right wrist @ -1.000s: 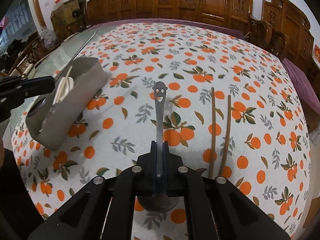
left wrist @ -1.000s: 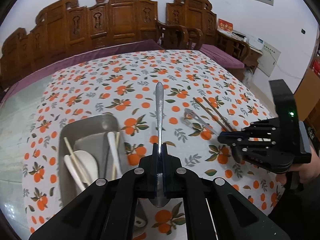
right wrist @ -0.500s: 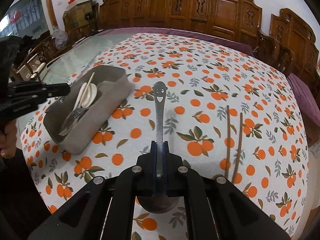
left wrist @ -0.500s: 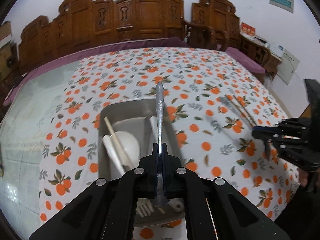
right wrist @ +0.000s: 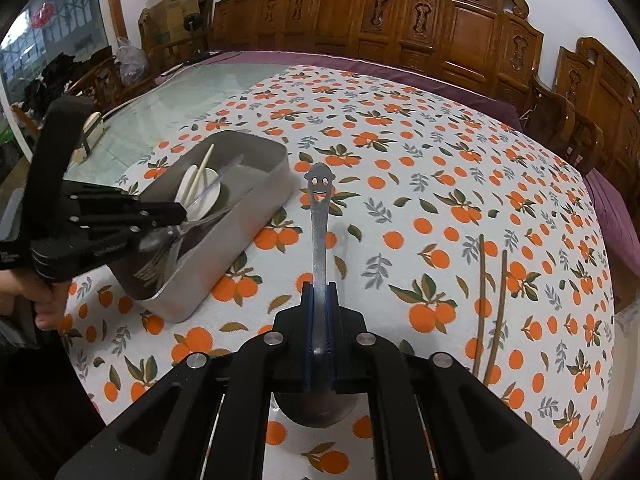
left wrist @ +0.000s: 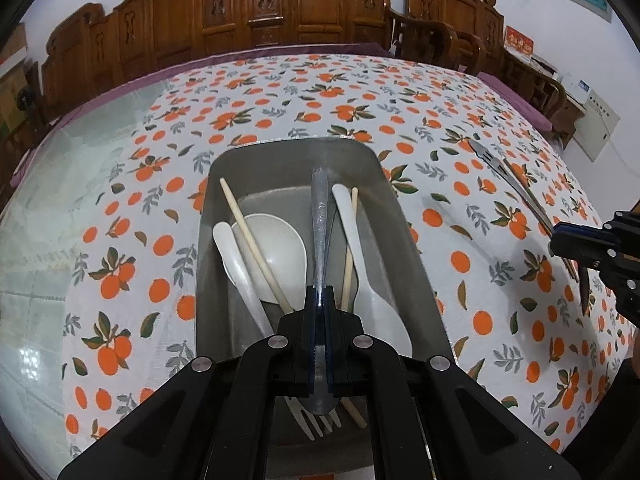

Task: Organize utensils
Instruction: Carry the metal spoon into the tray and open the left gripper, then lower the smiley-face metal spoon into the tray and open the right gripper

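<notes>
My left gripper [left wrist: 319, 294] is shut on a plain metal spoon [left wrist: 319, 216], handle pointing forward, held over the grey metal tray [left wrist: 404, 216]. The tray holds white spoons [left wrist: 276, 252], pale chopsticks [left wrist: 256, 252] and a fork [left wrist: 316, 420]. My right gripper [right wrist: 319, 290] is shut on a metal spoon with a smiley-face handle [right wrist: 319, 216], held above the tablecloth right of the tray [right wrist: 264, 208]. The left gripper shows in the right wrist view [right wrist: 160, 216] over the tray's near end. The right gripper shows in the left wrist view [left wrist: 580, 240].
Two brown chopsticks [right wrist: 490, 304] lie on the orange-print tablecloth [right wrist: 420, 184] at the right. Bare glass tabletop [right wrist: 192, 96] lies to the left. Carved wooden chairs [right wrist: 400, 28] line the far side.
My left gripper has carried its spoon leftward from the cloth to above the tray. My right gripper has lifted and drawn back with the smiley spoon.
</notes>
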